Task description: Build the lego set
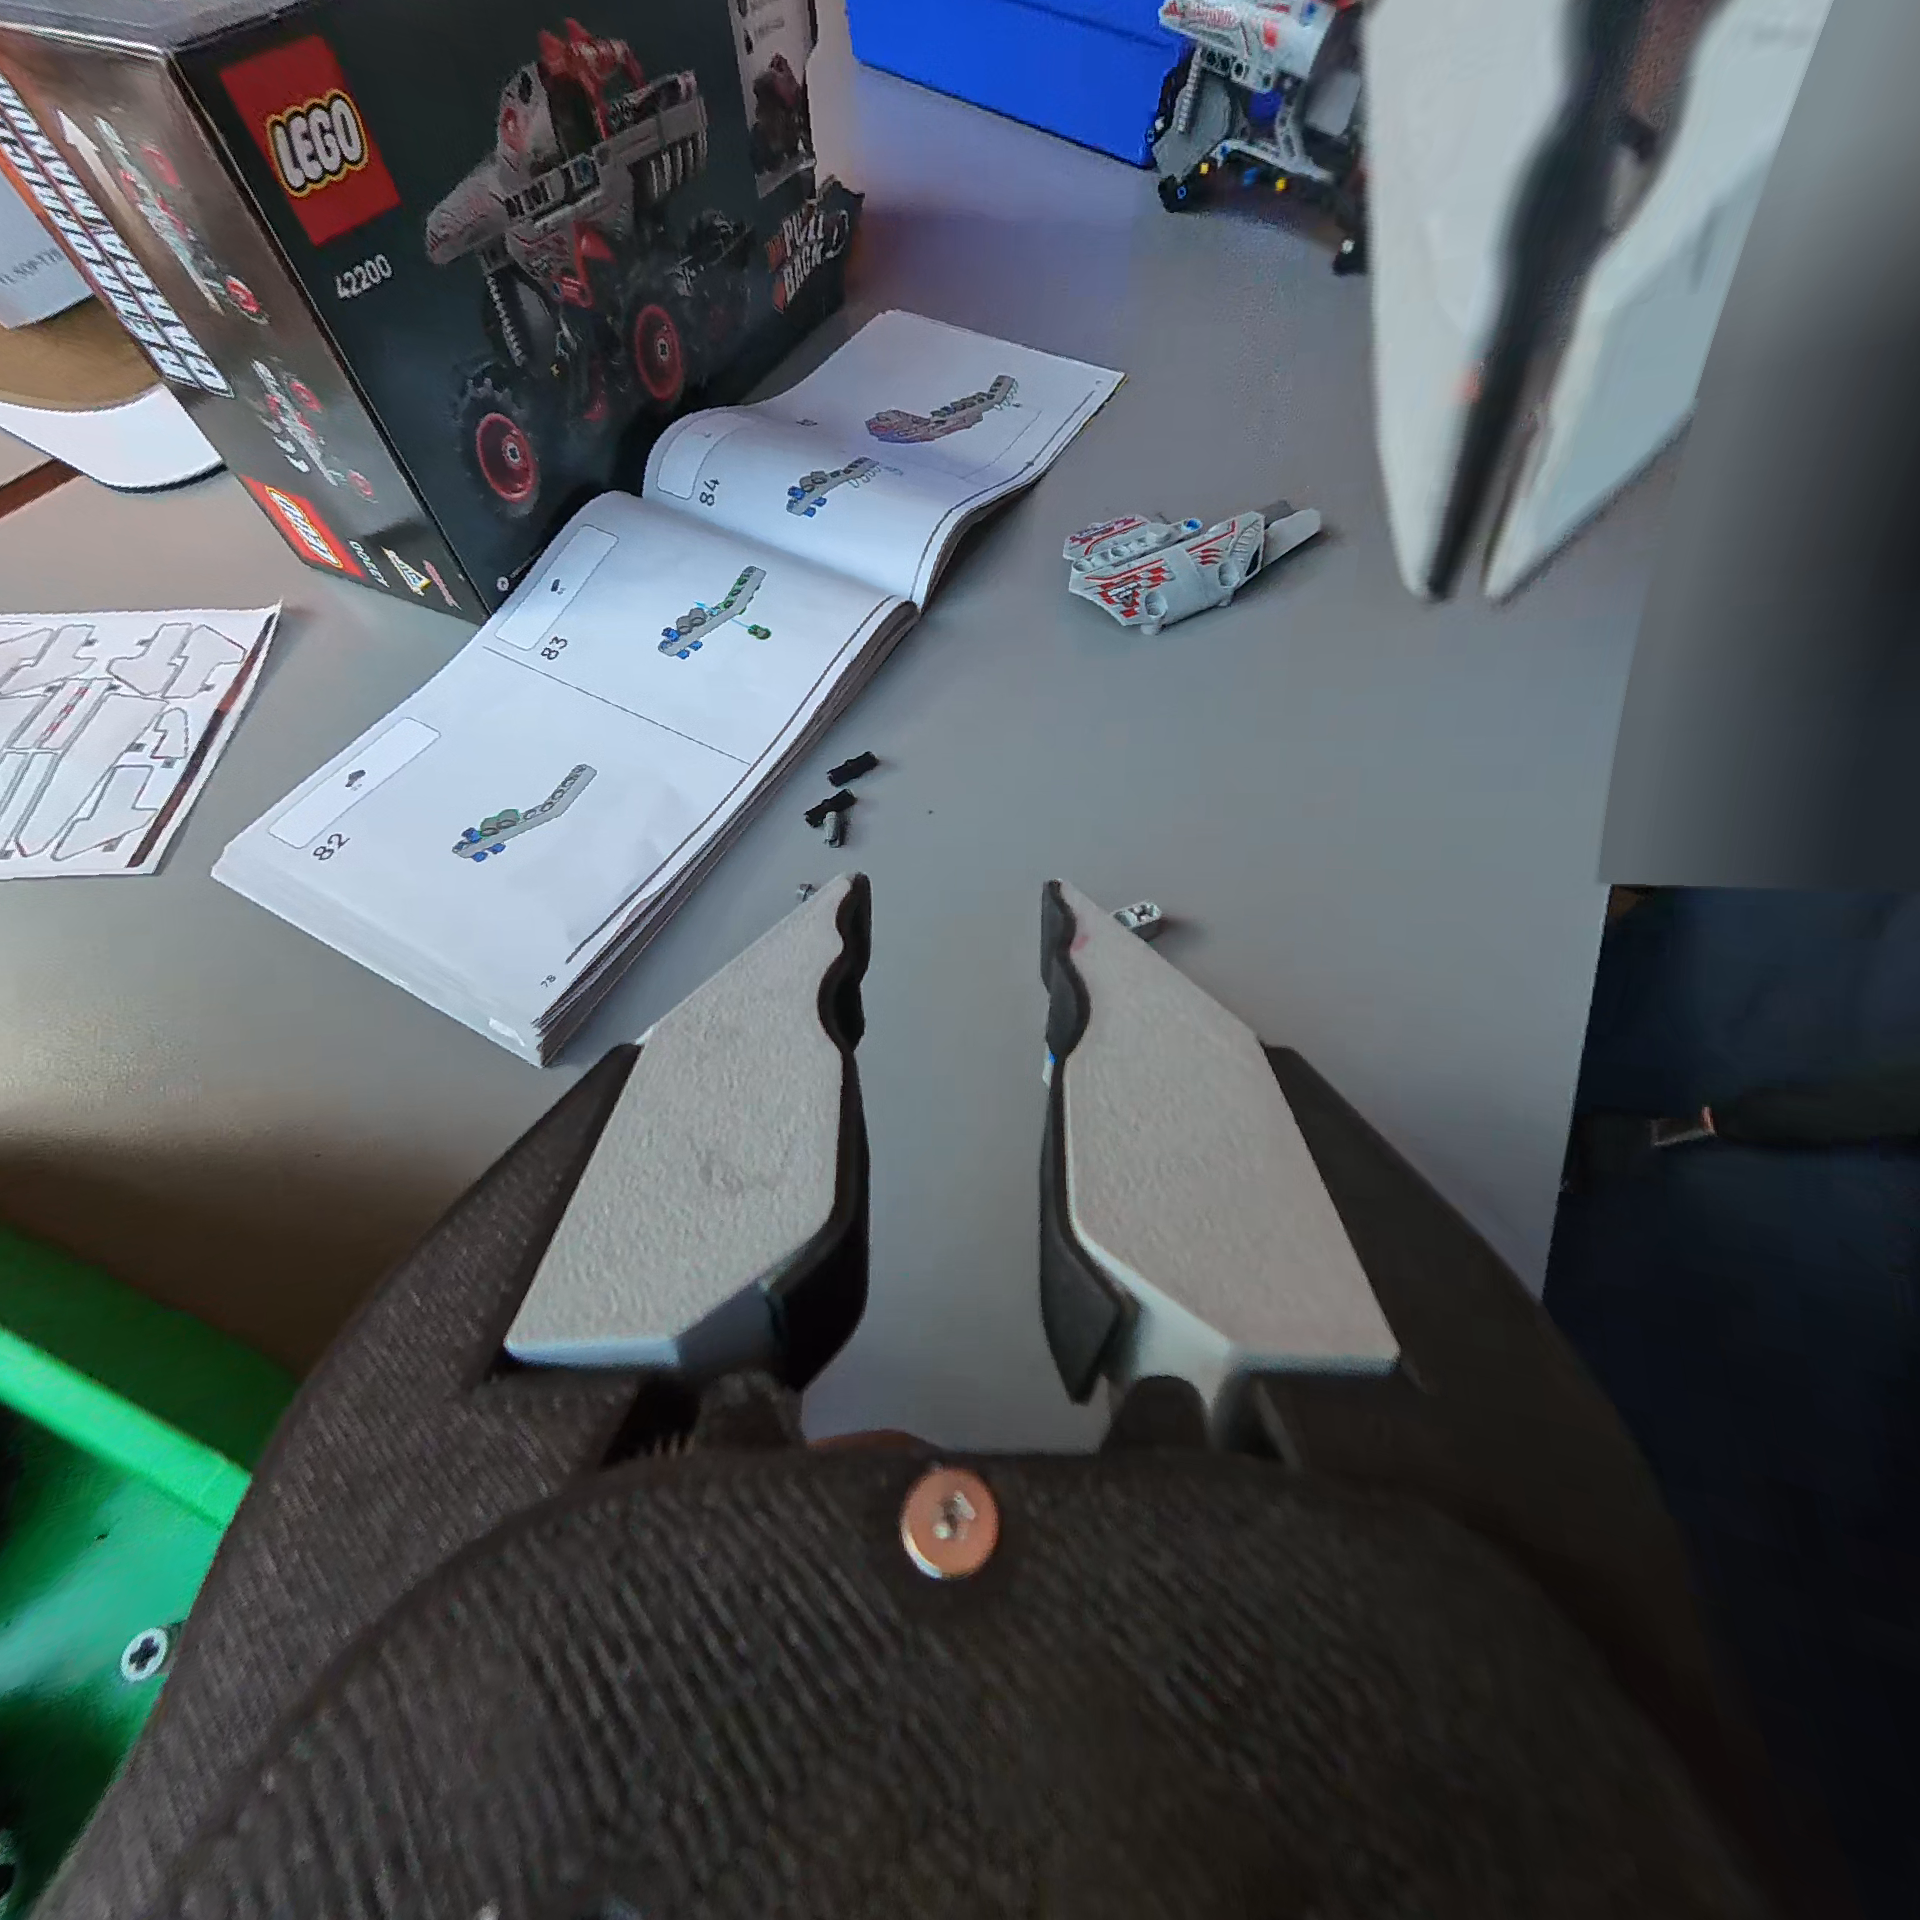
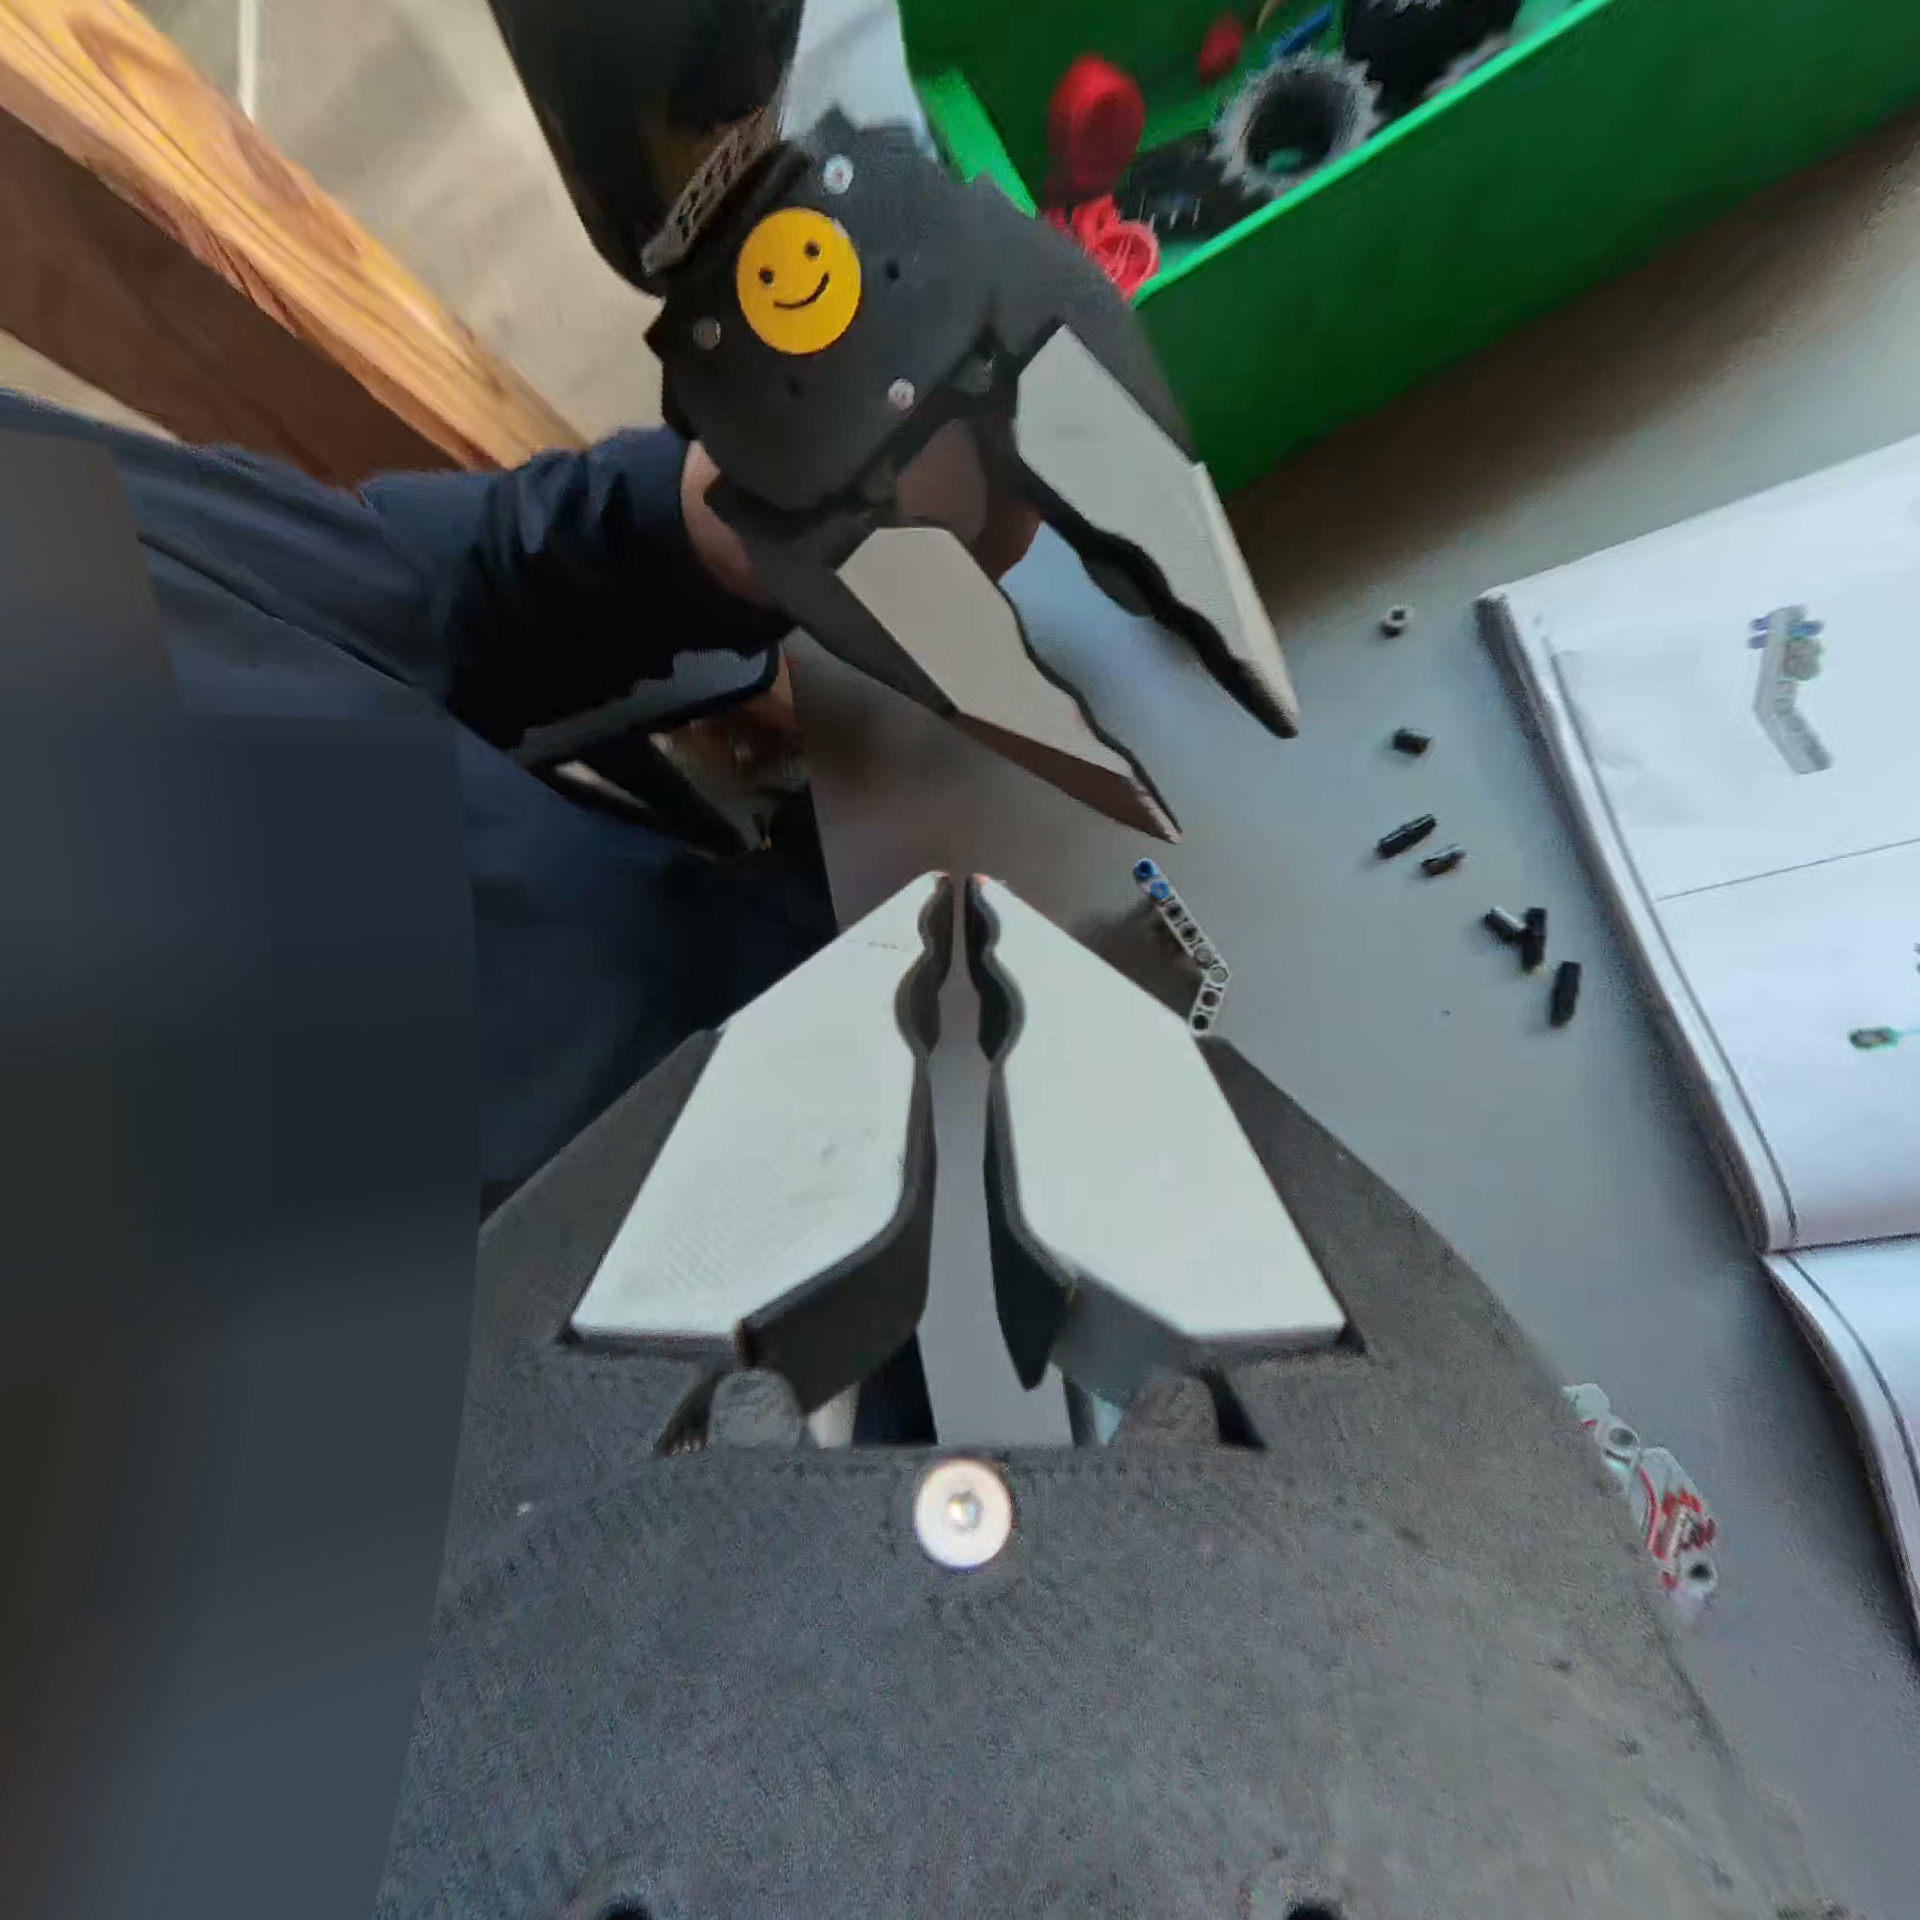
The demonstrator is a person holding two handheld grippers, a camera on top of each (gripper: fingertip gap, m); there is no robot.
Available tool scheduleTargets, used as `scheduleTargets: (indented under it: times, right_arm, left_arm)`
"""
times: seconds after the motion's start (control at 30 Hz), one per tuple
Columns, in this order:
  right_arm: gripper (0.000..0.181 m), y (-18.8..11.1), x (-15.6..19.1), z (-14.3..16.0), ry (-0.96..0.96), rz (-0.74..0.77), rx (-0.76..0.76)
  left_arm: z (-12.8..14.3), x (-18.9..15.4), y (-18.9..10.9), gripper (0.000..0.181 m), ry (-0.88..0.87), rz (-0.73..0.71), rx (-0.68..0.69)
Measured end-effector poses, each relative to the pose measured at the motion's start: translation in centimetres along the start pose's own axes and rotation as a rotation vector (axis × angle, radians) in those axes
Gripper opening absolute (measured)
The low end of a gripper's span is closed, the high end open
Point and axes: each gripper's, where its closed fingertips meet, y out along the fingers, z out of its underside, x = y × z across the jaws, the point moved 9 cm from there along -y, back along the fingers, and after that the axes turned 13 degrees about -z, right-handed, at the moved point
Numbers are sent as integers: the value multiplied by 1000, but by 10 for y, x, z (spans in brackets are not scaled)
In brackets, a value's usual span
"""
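Note:
My left gripper (image 1: 954, 888) is open and empty, low over the grey table. In the right wrist view it shows as a black body with a yellow smiley, jaws apart (image 2: 1226, 779). My right gripper (image 2: 958, 883) is shut with nothing between its tips; it hangs blurred at the upper right of the left wrist view (image 1: 1455, 587). A grey angled beam with a blue pin (image 2: 1184, 945) lies just right of the right gripper's tips. Several black pins (image 1: 847, 800) (image 2: 1455, 862) lie beside the open instruction booklet (image 1: 623, 675) (image 2: 1714, 883). A grey sub-assembly with red stickers (image 1: 1174, 566) (image 2: 1652, 1496) lies farther right.
The set's black box (image 1: 416, 260) stands behind the booklet, with a sticker sheet (image 1: 104, 727) to its left. A partly built truck (image 1: 1257, 104) and a blue box (image 1: 1008, 62) sit at the back. A green bin (image 2: 1455, 312) holds red and black parts. A person's dark sleeve (image 2: 520, 571) shows. The grippers' ends are close to 9 cm from one another.

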Motion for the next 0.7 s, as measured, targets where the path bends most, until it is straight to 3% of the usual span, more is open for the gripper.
scheduleTargets:
  times: [0.17,0.4,0.7]
  right_arm:
    - [0,32,26,-26,-30,127,279]
    - [3,54,37,-11,-50,92,456]
    - [9,27,-72,11,94,374,278]
  left_arm:
    - [0,5,-3,30,-17,5,19]
    - [1,6,6,30,-20,8,42]
    - [6,8,8,30,-24,5,46]
